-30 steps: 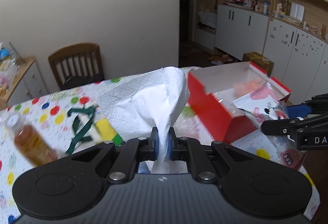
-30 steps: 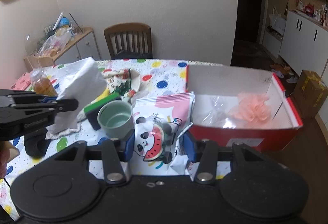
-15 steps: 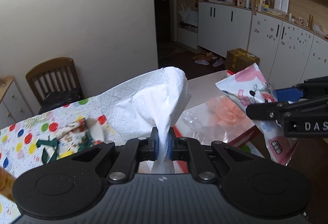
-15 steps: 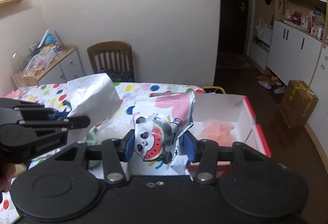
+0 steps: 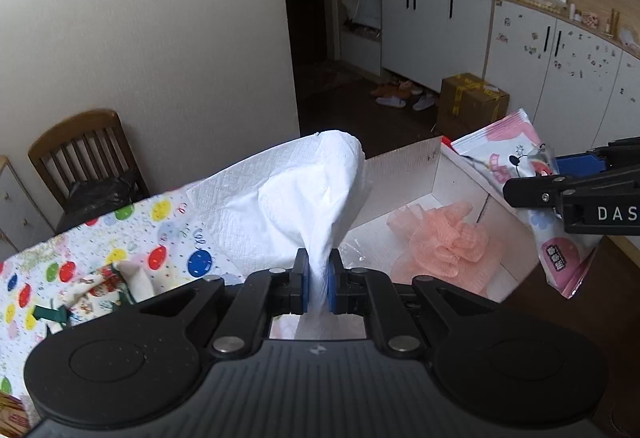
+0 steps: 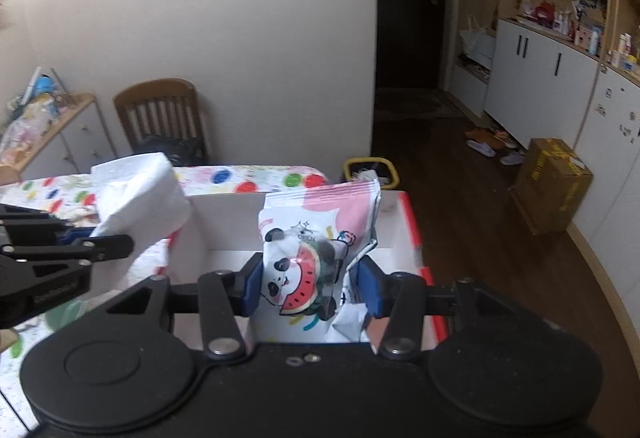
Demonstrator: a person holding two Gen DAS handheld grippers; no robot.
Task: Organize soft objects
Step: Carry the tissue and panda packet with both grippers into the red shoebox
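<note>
Left tool (image 5: 318,280) clamped on white tissue (image 5: 312,197), bunched upward, above the red box's (image 6: 412,234) near-left wall. Right tool (image 6: 310,288) clamped on panda-print packet (image 6: 320,238), long axis upright, over the box's right side, nearer to dropping in. Pink mesh puff (image 5: 444,238) already inside.

wood chair (image 6: 160,109), cardboard box (image 6: 554,181), shoes (image 5: 394,96)

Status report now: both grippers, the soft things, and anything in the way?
Left gripper shut on white paper towel. Right gripper shut on panda packet, above red box. Pink mesh puff already inside. Nothing blocks the box.
</note>
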